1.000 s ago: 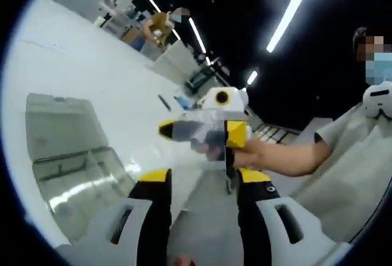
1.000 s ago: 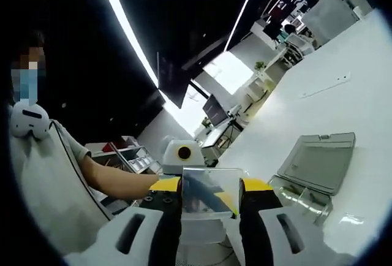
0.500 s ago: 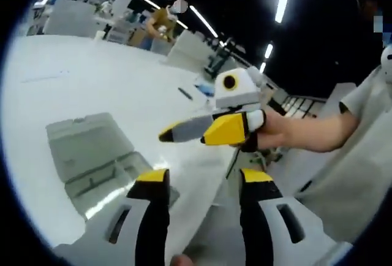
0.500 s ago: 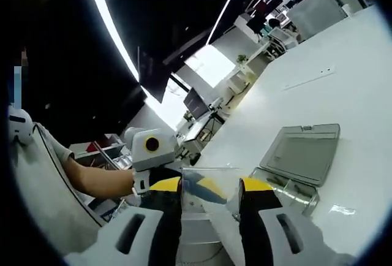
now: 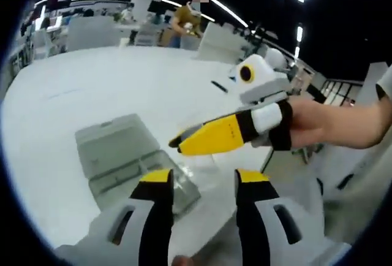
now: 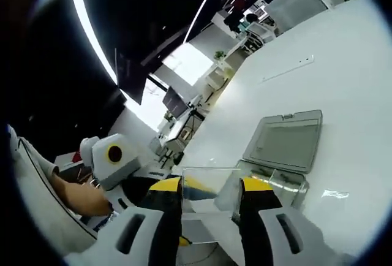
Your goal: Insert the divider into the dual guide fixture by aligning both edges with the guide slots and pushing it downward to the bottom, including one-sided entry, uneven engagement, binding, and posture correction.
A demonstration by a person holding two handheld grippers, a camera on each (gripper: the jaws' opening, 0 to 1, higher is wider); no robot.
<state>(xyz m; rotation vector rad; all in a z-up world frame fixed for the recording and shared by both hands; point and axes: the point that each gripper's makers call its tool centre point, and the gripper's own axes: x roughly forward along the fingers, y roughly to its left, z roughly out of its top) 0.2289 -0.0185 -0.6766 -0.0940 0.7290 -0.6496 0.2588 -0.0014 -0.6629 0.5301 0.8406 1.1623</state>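
Fixture [image 5: 125,159] first, at the left of my left gripper view: one clear box with its lid laid open flat behind it, sitting on the white surface [image 5: 92,82]. My left gripper [image 5: 199,183] has its fingers apart with nothing between them, hanging just above the fixture's near corner. To the right, the right gripper [image 5: 211,137] comes in side-on, a person's hand [image 5: 318,122] around it. From this side I cannot make out the divider. In my right gripper view the left gripper [image 6: 131,177] sits at the left, then the right gripper [image 6: 211,189] with its fingers clamped on one clear divider [image 6: 205,198], a flat transparent sheet held above the surface and off to the near left of the fixture [image 6: 282,155], not yet in the slots. I count two grippers, one divider, one fixture. Beyond the surface are a dark ceiling with long strip lights [image 6: 92,39], other white desks, and a person standing far off [image 5: 187,18].
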